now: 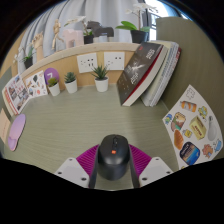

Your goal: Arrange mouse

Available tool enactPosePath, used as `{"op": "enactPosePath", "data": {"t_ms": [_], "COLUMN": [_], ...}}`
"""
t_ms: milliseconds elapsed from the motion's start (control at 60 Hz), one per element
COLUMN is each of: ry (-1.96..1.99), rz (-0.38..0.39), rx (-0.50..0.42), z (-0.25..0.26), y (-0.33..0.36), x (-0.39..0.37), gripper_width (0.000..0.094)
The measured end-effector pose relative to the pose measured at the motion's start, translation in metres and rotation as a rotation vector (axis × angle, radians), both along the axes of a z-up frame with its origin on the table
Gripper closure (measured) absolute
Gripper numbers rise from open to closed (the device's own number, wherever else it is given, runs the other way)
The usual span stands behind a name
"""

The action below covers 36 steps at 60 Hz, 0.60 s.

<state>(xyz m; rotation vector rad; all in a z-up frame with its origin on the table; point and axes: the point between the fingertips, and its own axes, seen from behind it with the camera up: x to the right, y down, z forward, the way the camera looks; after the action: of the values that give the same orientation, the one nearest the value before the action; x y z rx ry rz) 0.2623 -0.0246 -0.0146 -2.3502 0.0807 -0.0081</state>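
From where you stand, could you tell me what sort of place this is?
Probably an office desk: a mouse between the gripper's fingers, leaning books, and potted plants along the back wall.

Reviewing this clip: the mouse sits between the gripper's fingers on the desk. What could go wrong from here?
1. The gripper appears shut on the rounded black mouse, which the pink pads touch only at its sides; it may slip or twist when lifted.
2. A forward sweep could hit the small potted plant or the leaning books beyond the fingers.
3. Setting it down to the right risks landing on the picture card rather than the bare desk.
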Motion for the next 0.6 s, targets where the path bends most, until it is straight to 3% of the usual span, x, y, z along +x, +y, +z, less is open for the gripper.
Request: {"op": "enactPosePath", "data": {"t_ms": [283, 483, 600], "ry": [0.003, -0.015, -0.036], "rz": [-0.007, -0.031, -0.054], "rx": [-0.009, -0.057, -0.015], "z": [-0.001, 0.001, 0.044], "y": [0.002, 0.003, 0.012], "x": [-0.002, -0.001, -0.025], "gripper_width": [0.0587, 0.0587, 0.0588]}}
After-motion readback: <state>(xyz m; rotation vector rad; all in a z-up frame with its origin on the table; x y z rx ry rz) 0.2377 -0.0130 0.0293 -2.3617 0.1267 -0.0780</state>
